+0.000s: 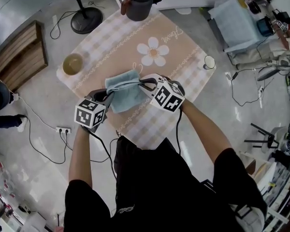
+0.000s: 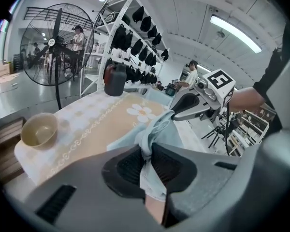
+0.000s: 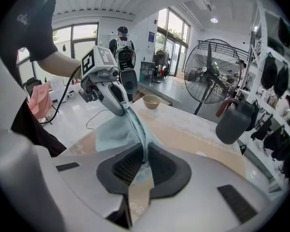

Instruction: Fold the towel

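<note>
Dressed in a black short-sleeved shirt [image 1: 154, 187], sleeves ending above the elbows. Behind the left tool [image 1: 109, 96], a white cube [image 1: 90, 113] with black square markers; same behind the right tool [image 1: 142, 84]. Black cable [image 1: 179, 124] trailing back from each. Grey shells [image 3: 222, 178], black ribbed pads [image 2: 128, 168] at the tips.

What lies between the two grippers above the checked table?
The light blue cloth towel, bunched and held at each end by the left gripper and right gripper; the head view shows it.
</note>
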